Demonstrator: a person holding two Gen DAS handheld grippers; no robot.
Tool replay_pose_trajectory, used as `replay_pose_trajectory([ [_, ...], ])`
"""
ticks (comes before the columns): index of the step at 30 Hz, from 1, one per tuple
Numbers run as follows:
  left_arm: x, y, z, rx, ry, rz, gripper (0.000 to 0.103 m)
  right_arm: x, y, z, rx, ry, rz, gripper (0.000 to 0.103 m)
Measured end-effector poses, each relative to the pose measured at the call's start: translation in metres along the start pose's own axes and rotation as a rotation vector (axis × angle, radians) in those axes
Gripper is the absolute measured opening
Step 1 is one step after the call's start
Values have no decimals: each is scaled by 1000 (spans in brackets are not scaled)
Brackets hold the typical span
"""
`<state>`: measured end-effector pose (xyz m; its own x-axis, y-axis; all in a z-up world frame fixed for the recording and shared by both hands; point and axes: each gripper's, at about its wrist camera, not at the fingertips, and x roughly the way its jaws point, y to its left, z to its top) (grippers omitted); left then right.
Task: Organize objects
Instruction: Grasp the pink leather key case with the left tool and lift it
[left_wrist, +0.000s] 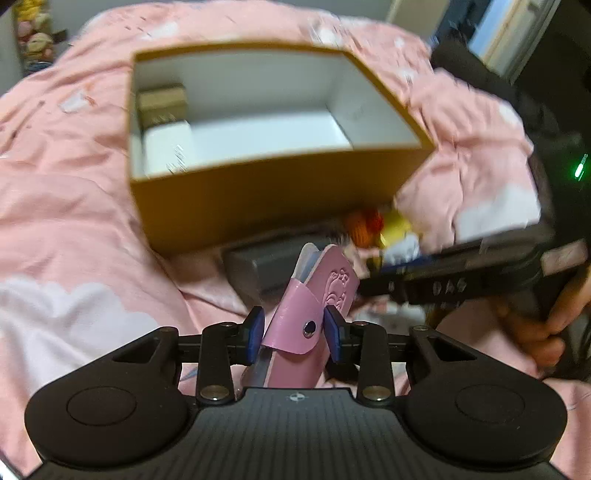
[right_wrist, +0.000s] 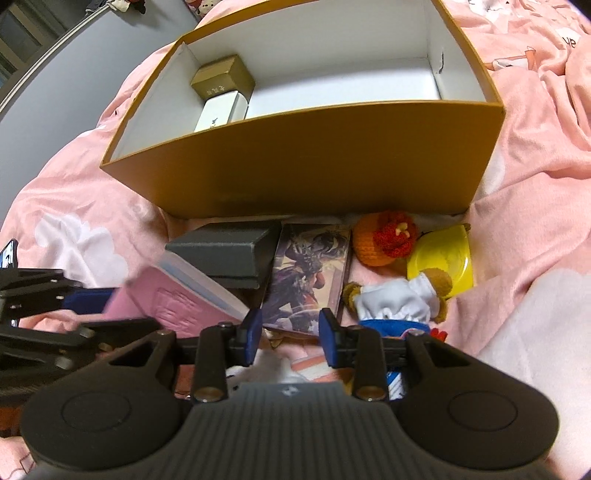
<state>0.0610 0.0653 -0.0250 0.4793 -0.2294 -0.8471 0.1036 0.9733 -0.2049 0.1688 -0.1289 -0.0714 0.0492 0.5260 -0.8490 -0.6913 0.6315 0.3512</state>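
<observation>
Left gripper (left_wrist: 294, 330): clamped on pink case (left_wrist: 314, 299), held before brown box (left_wrist: 258, 192).
Right gripper (right_wrist: 290, 338): held apart, empty, before box.

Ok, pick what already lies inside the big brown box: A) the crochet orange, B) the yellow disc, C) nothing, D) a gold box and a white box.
D: the gold box and white box sit against the big brown box's left inner wall.

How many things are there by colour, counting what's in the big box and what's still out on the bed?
Gold: 1, small box
White: 1, carton
Grey: 1, case
Pink: 1, pouch
Yellow: 1, disc
Orange: 1, knitted toy
Multicoloured: 2, picture card, doll
Total: 8
</observation>
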Motion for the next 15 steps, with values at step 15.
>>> replay_pose_trajectory([
  [15,-30,54,9,-260,-153,130,39,4,25,24,-146,33,-53,44],
])
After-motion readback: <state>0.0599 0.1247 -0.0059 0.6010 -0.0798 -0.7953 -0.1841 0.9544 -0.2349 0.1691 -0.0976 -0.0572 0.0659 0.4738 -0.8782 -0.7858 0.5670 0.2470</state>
